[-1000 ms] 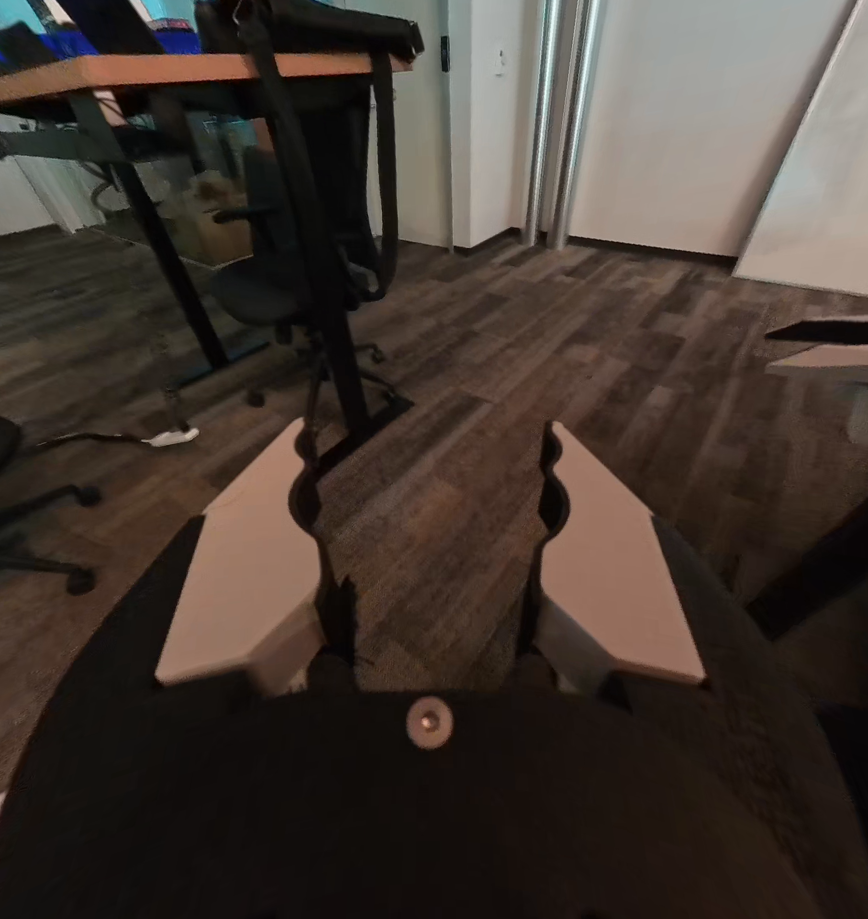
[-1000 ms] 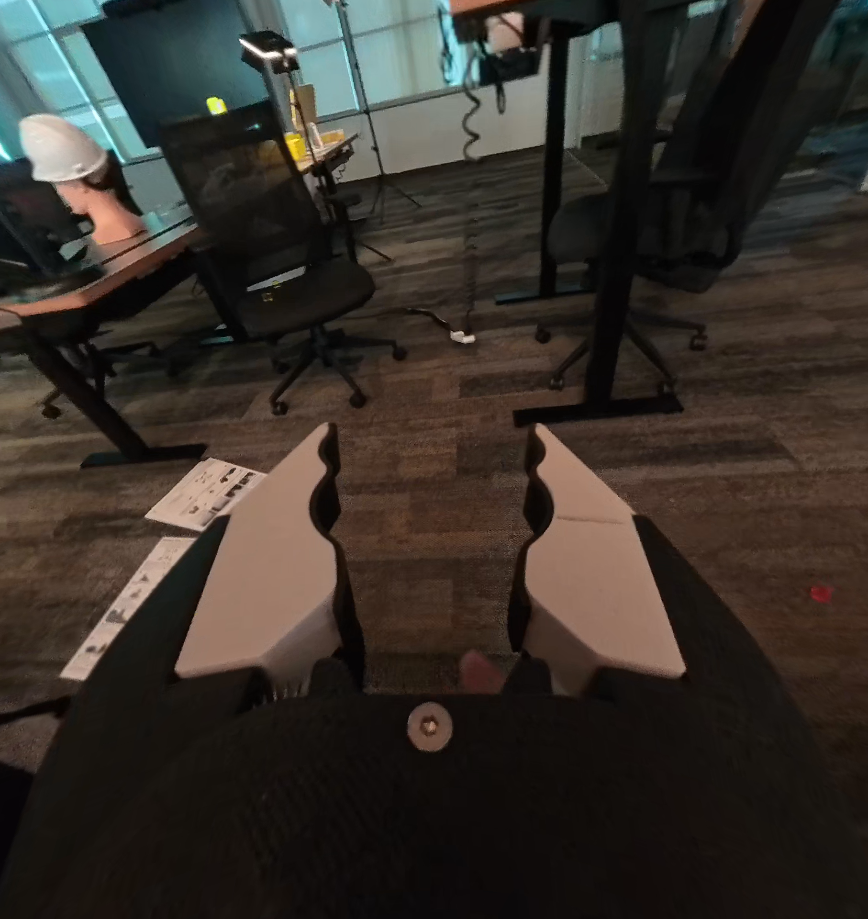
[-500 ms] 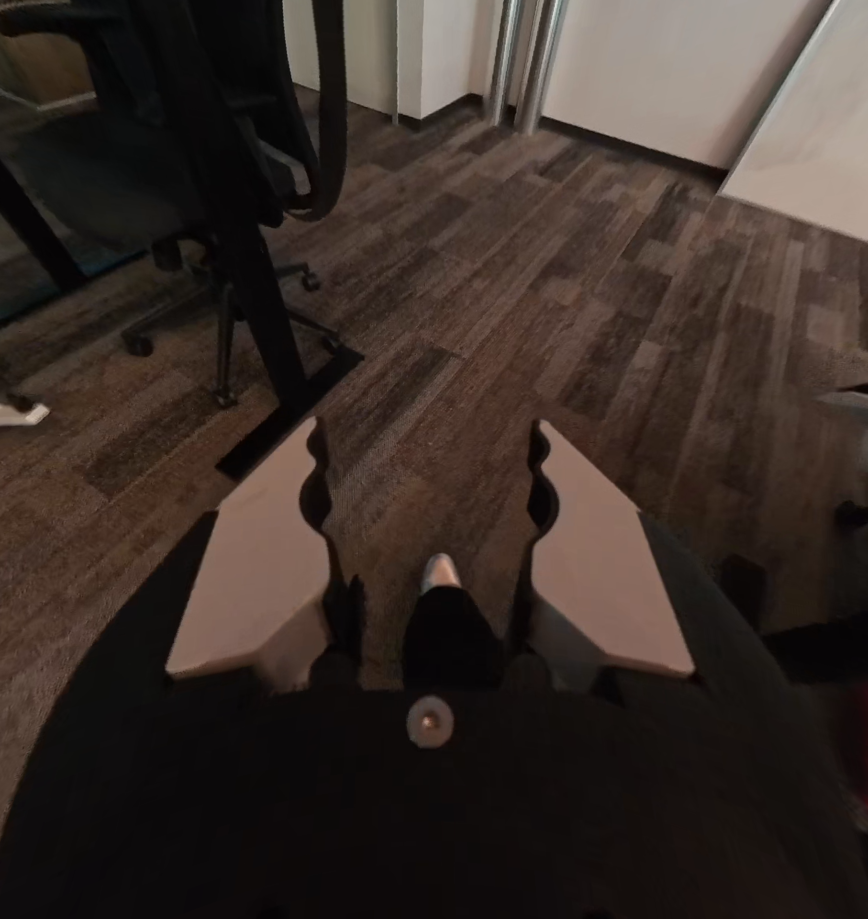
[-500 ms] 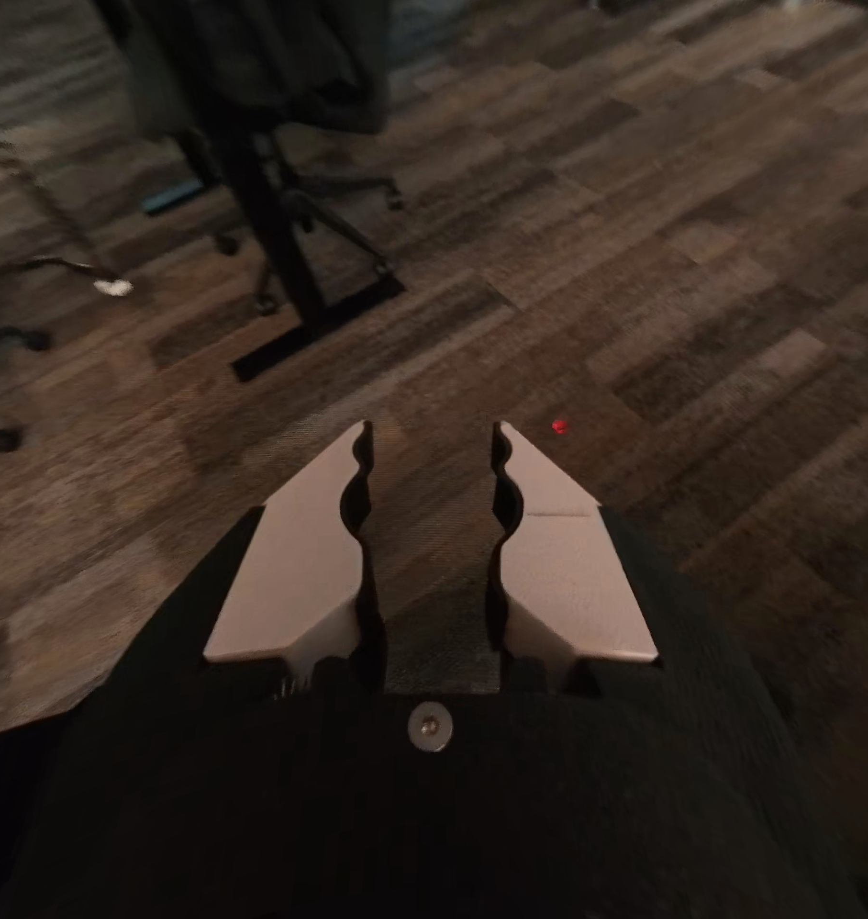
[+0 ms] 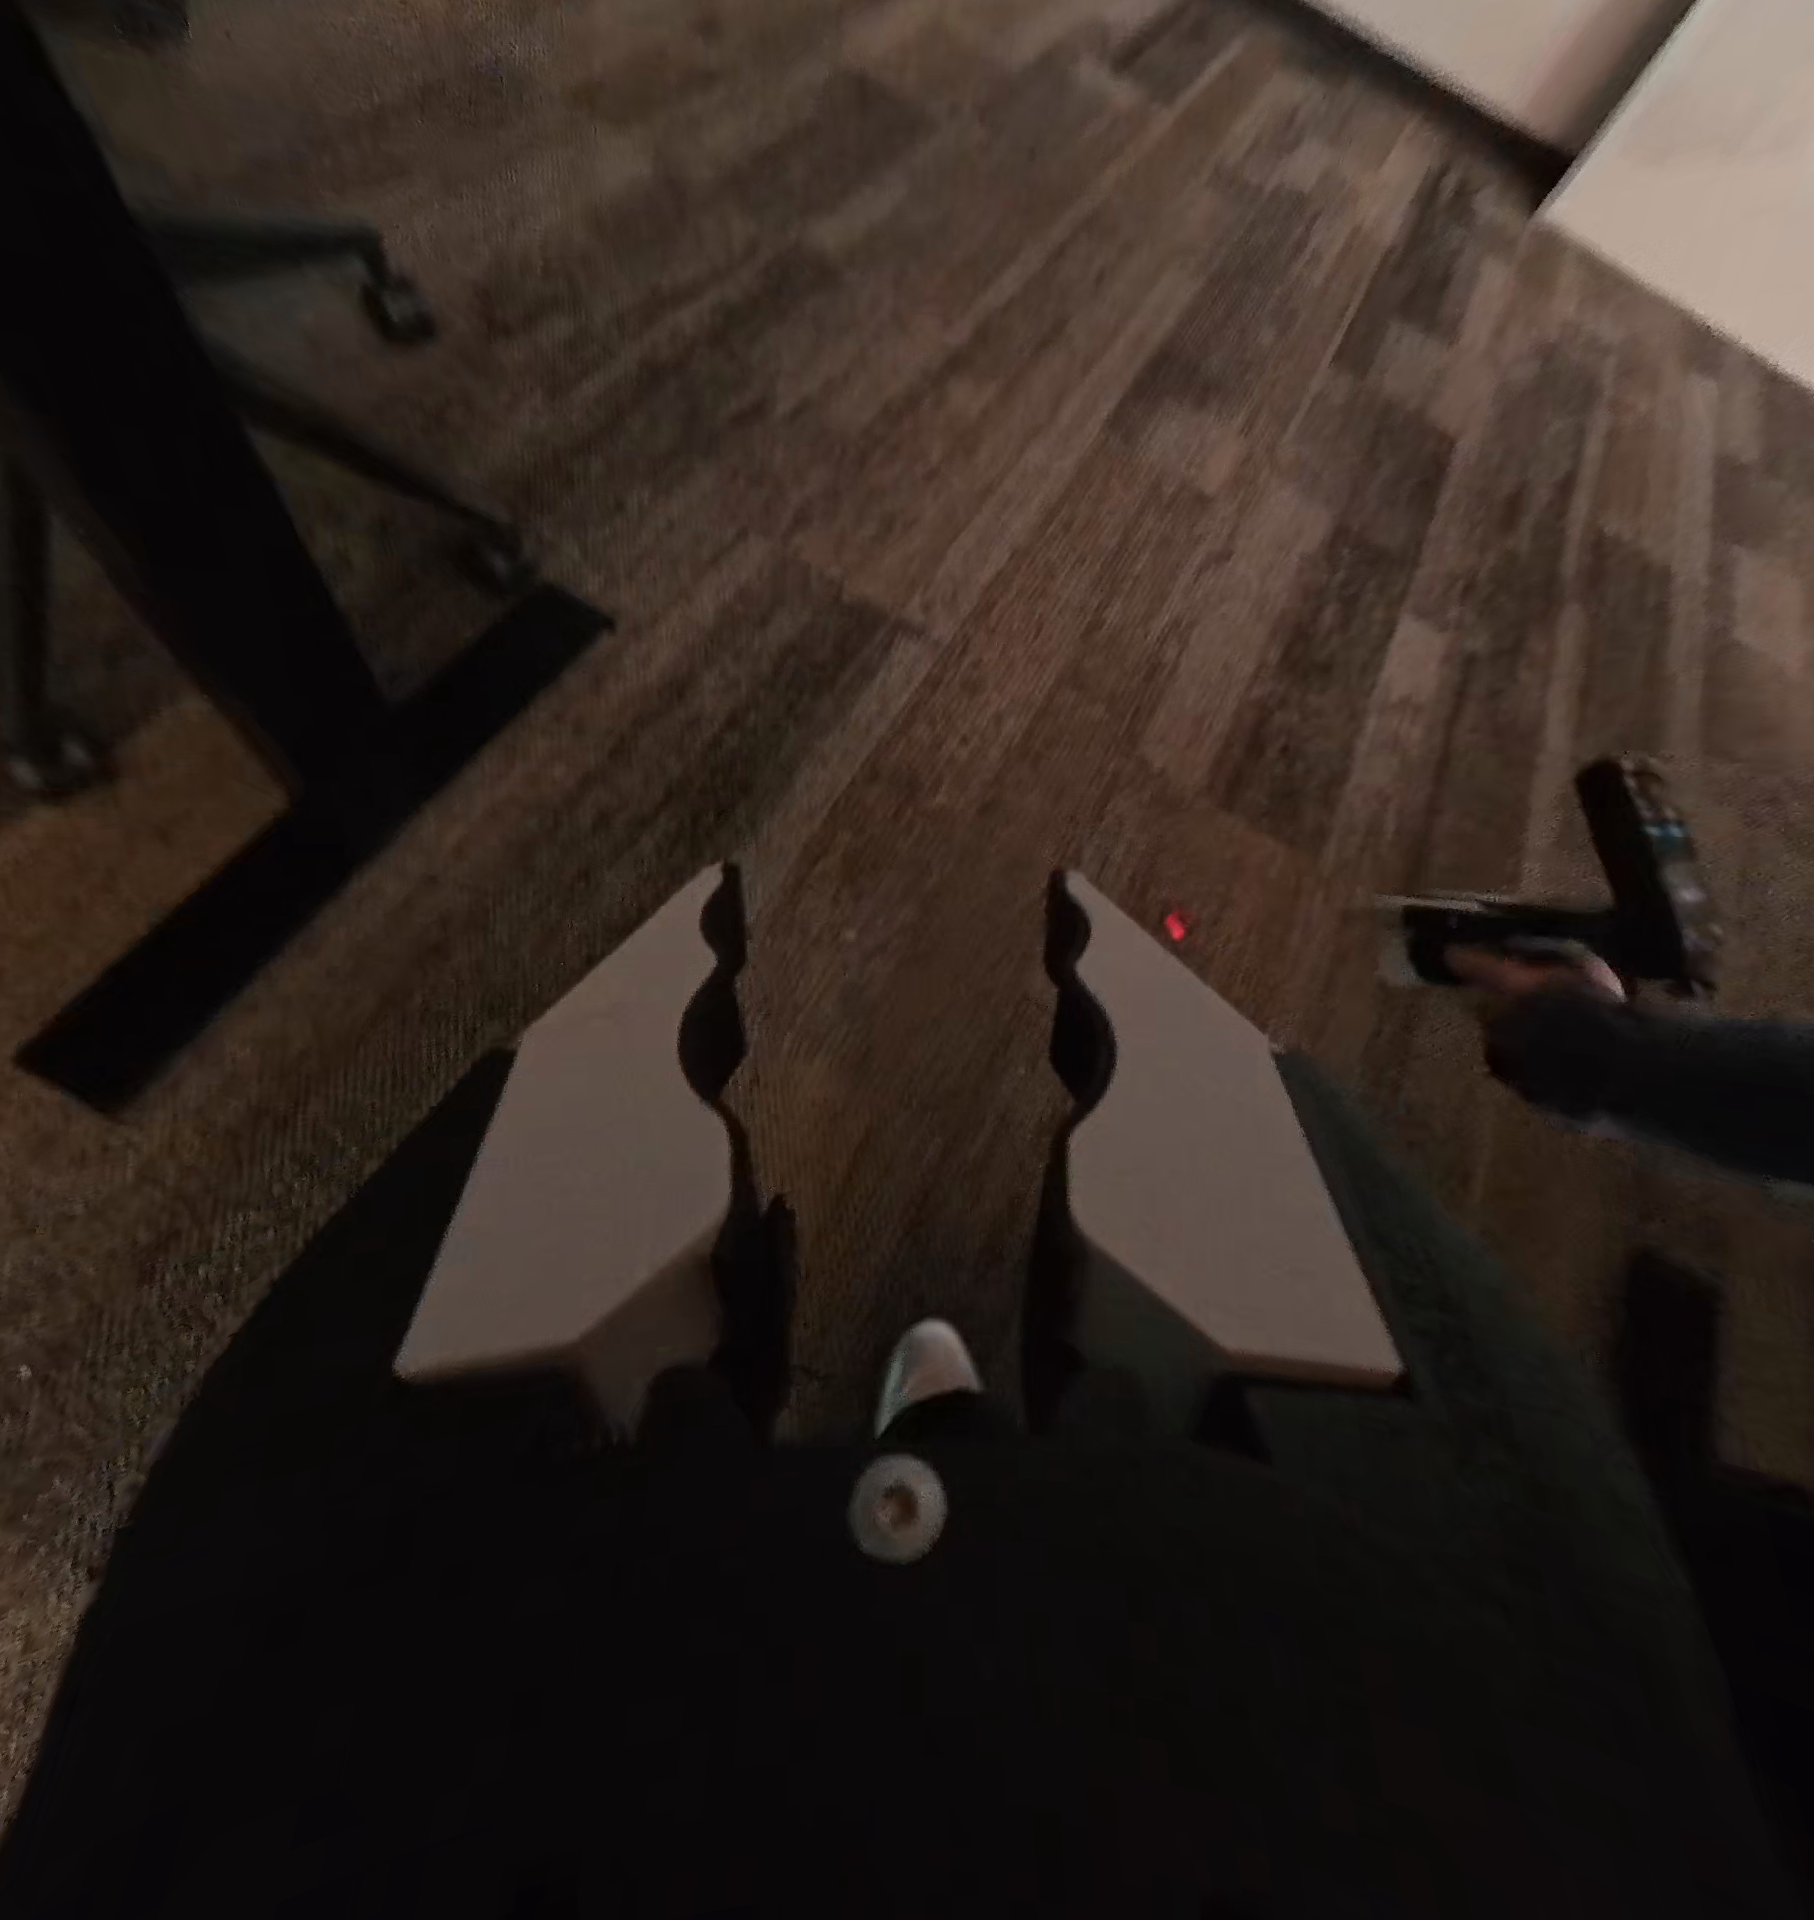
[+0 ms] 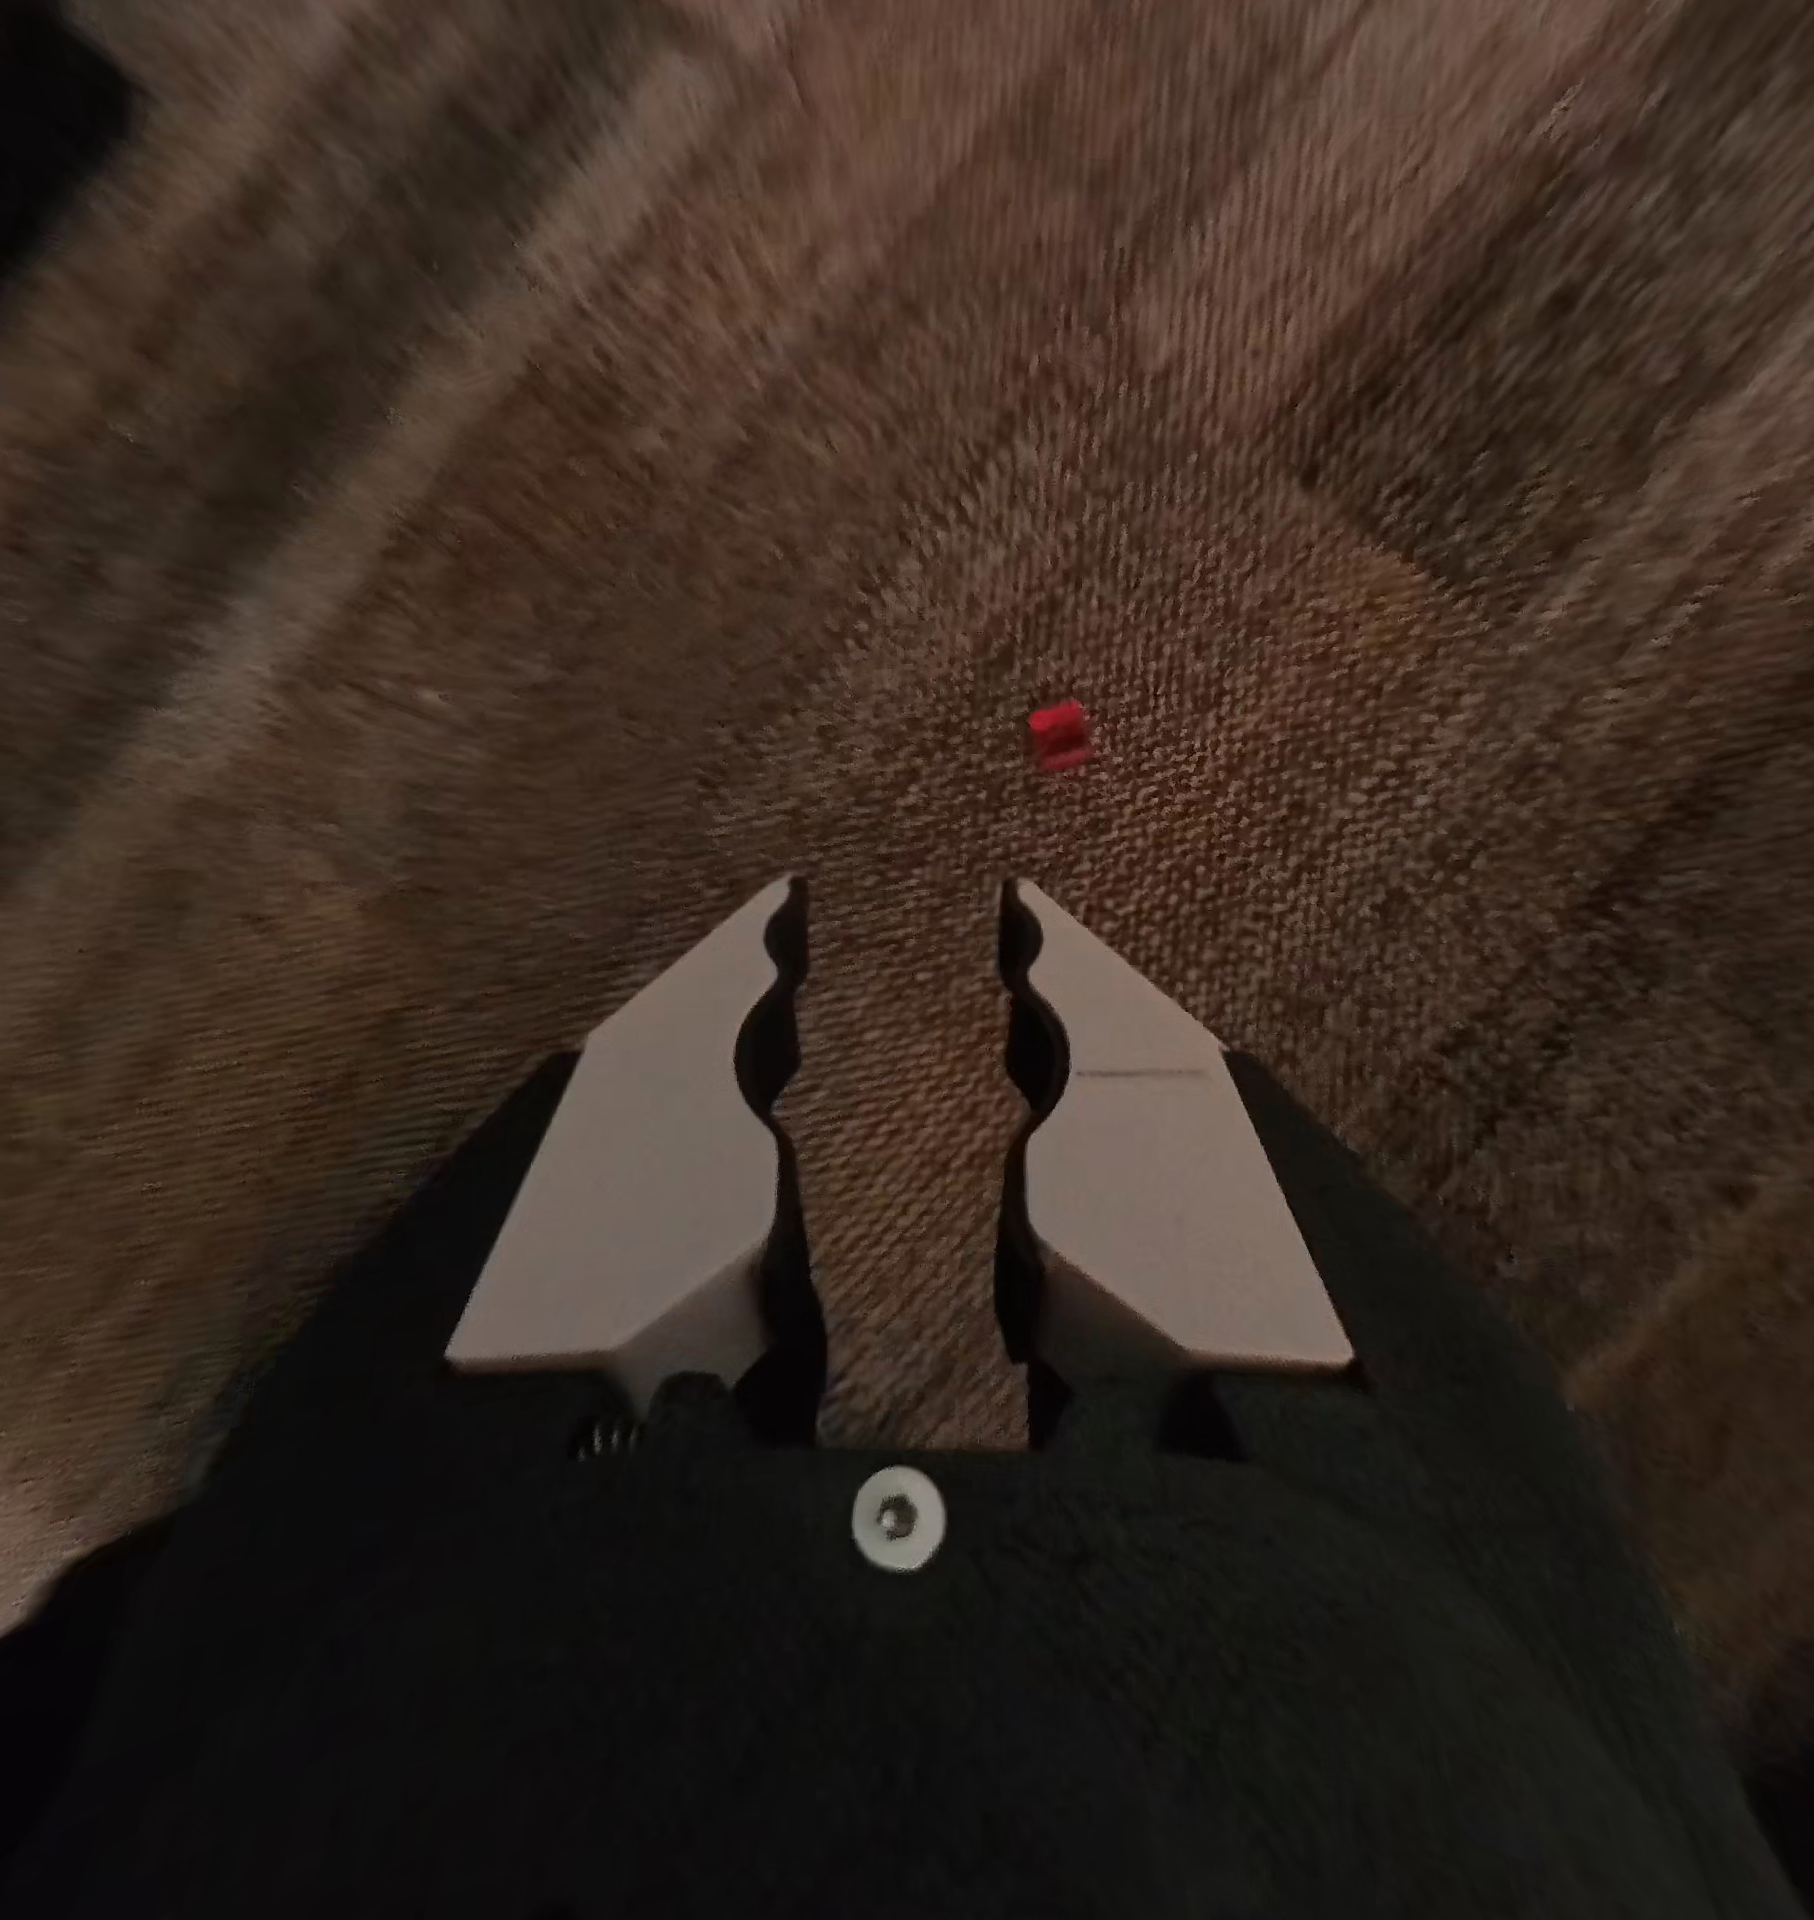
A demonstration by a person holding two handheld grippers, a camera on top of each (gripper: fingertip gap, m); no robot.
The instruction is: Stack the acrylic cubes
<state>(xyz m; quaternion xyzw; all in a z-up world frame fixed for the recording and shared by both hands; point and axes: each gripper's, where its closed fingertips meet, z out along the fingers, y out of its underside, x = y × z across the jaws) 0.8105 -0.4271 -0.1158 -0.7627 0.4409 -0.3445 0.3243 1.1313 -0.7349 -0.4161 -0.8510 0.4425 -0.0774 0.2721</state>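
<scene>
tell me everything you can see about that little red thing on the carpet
The little red thing is a tiny, bright red, roughly boxy piece; its material is unclear. It lies alone on the brown woven carpet, touched by nothing. In the right wrist view it sits just ahead of the open right gripper, slightly right of its line, outside the fingers. In the left wrist view it shows as a red speck beside the left gripper's right fingertip.

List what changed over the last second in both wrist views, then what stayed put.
Both grippers tipped down from looking across the office toward the carpet. The right gripper came in close on the small red piece, which now lies just ahead of its right fingertip, untouched. Both sets of fingers narrowed, the right gripper's more; the left gripper is wider. Nothing was grasped or released. Unchanged: the red piece on the carpet, the black desk leg.
</scene>
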